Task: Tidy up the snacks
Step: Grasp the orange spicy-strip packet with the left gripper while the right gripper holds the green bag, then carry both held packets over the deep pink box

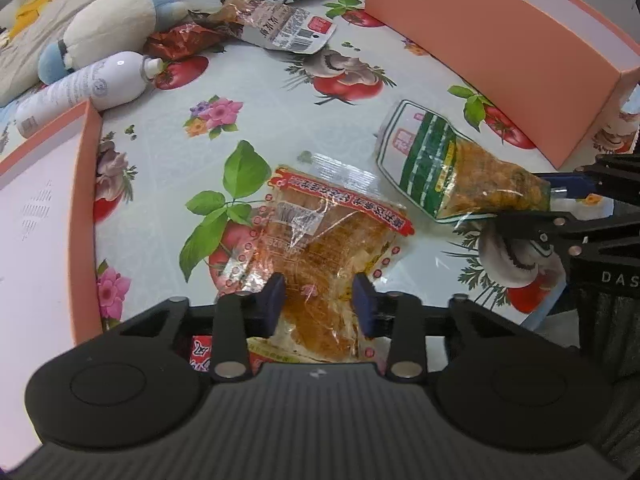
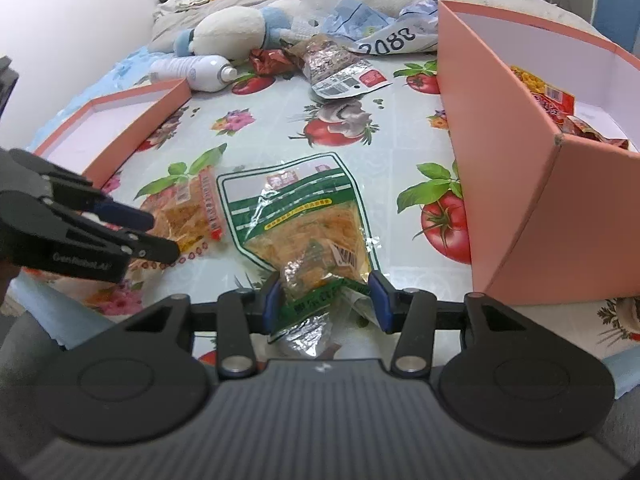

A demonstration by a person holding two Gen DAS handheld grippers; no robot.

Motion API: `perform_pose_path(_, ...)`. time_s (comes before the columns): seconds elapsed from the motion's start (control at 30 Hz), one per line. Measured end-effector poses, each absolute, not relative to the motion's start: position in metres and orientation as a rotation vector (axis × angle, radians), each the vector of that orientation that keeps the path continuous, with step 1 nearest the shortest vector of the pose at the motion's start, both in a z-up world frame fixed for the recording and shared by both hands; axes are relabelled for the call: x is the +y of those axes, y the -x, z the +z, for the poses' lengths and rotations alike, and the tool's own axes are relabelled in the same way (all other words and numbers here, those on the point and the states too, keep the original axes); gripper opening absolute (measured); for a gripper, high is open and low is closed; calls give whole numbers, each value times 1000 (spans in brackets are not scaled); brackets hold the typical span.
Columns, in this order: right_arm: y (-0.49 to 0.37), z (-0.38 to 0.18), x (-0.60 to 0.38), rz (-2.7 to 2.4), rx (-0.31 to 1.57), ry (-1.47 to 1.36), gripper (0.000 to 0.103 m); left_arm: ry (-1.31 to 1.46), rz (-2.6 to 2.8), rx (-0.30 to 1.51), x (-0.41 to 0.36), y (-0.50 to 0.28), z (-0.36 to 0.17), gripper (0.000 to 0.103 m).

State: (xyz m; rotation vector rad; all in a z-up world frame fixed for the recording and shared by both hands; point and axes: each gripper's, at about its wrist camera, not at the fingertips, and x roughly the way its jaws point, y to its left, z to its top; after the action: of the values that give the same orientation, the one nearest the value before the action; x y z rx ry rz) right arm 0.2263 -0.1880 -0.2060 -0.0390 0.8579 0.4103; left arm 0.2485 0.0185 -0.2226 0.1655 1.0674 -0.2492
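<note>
Right gripper (image 2: 326, 300) pinches the green-printed clear snack packet (image 2: 304, 216), long axis pointing away; left gripper (image 1: 319, 300) pinches the red-trimmed clear pastry packet (image 1: 320, 240); tall salmon-pink cardboard box (image 2: 516, 184) stands nearer the right.

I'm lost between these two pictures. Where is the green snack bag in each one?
Left wrist view: the green bag lies right of centre, its near end between the right gripper's fingers.
Right wrist view: the green bag sits at centre, reaching down between the right gripper's fingers.
Shared landmark: the white bottle lying beside the plush toy, far left.
</note>
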Motion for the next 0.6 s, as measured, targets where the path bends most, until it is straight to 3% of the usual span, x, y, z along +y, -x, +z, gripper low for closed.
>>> perform_pose_path(0.13, -220, -199, -193, 389, 830, 21, 47, -84, -198, 1047, 21, -243, -215, 29)
perform_pose_path(0.6, -195, -141, -205, 375, 711, -28, 47, 267, -109, 950, 29, -200, -172, 28)
